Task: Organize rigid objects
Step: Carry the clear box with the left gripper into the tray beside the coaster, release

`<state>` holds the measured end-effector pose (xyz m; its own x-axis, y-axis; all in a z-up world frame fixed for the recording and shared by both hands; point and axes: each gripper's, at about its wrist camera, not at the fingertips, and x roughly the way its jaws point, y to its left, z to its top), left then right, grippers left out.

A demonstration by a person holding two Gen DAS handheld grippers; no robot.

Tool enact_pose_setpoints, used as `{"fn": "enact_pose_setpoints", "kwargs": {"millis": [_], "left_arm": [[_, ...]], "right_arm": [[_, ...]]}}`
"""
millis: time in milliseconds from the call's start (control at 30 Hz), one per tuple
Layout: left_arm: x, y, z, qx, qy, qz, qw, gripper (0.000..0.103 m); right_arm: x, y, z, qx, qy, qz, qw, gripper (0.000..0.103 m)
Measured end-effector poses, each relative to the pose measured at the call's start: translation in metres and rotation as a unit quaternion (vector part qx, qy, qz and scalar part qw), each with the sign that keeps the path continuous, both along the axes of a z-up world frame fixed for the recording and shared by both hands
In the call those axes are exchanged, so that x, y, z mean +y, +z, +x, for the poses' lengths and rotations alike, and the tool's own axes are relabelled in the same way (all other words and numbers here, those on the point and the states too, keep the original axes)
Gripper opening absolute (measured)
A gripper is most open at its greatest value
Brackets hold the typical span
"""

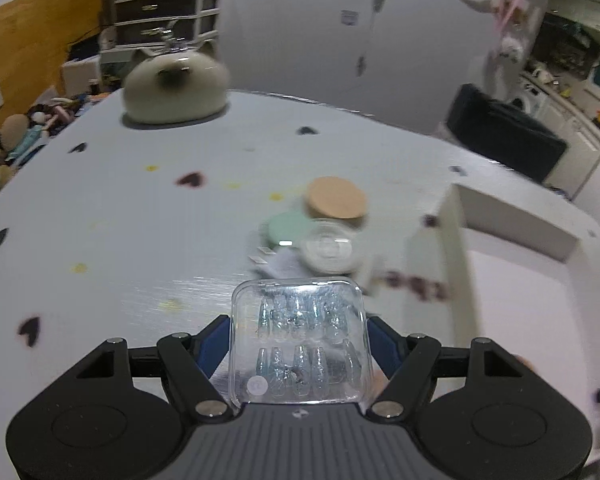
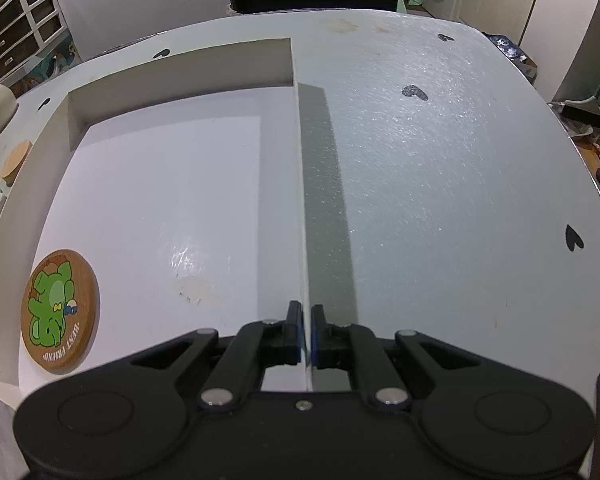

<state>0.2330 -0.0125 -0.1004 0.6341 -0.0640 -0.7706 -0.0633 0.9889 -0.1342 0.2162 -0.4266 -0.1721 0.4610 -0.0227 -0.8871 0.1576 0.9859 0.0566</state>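
Between the left tongs [image 1: 298,344] sits a clear nail case [image 1: 298,340], clamped by its two long sides, its long axis running straight ahead from the tongs and its rounded far end pointing forward; two rows of pale blue false nails lie across it. Just ahead of that far end on the tabletop [image 1: 120,208] are a clear round lid [image 1: 330,250], a mint green disc [image 1: 286,230] and a cork coaster [image 1: 338,198], bunched together with edges overlapping. To the right of them stands the white tray [image 1: 454,240], its near wall facing the case. Far ahead left sits a cat-shaped pot [image 1: 176,84].

The right tongs [image 2: 306,330] are narrowed onto the tray's right wall [image 2: 302,200], one finger on each side, the wall running straight ahead. Inside the tray, at the near left, lies a wooden frog coaster [image 2: 60,312], flat on the floor.
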Motion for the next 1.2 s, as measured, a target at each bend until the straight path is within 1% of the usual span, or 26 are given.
{"fn": "enact_pose_setpoints", "kwargs": {"millis": [133,200,300,400,500,633,700,867,1000,1133,1200], "left_arm": [[-0.032,0.01,-0.001,0.003,-0.027,-0.036,0.999,0.073],[-0.051,0.015,0.0,0.005,-0.046,-0.062,0.997,0.073],[-0.08,0.02,0.004,0.008,-0.079,-0.084,0.9933,0.073],[-0.107,0.022,0.01,0.015,-0.109,-0.093,0.9896,0.073],[-0.137,0.023,0.018,0.031,-0.132,-0.103,0.9854,0.073],[-0.177,0.016,0.028,0.058,-0.15,-0.096,0.9823,0.073],[-0.193,0.011,0.03,0.071,-0.16,-0.101,0.9794,0.073],[-0.22,-0.005,0.035,0.113,-0.165,-0.123,0.9721,0.073],[-0.229,-0.022,0.035,0.146,-0.151,-0.148,0.9665,0.073],[-0.236,-0.04,0.033,0.178,-0.139,-0.162,0.9605,0.073],[-0.237,-0.047,0.033,0.186,-0.13,-0.163,0.9601,0.073]], "right_arm": [[-0.001,-0.001,-0.002,-0.003,0.001,0.003,1.0,0.006],[-0.002,-0.001,-0.002,-0.004,0.001,0.005,1.0,0.006],[-0.003,0.0,-0.003,-0.003,0.001,0.005,1.0,0.006],[-0.003,0.0,-0.003,-0.003,0.001,0.006,1.0,0.006],[-0.004,0.0,-0.003,-0.004,0.0,0.008,1.0,0.006],[-0.005,0.0,-0.003,-0.004,0.0,0.009,1.0,0.006],[-0.005,-0.001,-0.003,-0.004,0.0,0.009,1.0,0.005],[-0.005,-0.001,-0.003,-0.005,-0.001,0.011,1.0,0.005],[-0.006,-0.001,-0.003,-0.006,-0.003,0.015,1.0,0.005],[-0.006,-0.001,-0.003,-0.007,-0.002,0.015,1.0,0.005],[-0.007,-0.001,-0.004,-0.007,-0.002,0.016,1.0,0.005]]}}
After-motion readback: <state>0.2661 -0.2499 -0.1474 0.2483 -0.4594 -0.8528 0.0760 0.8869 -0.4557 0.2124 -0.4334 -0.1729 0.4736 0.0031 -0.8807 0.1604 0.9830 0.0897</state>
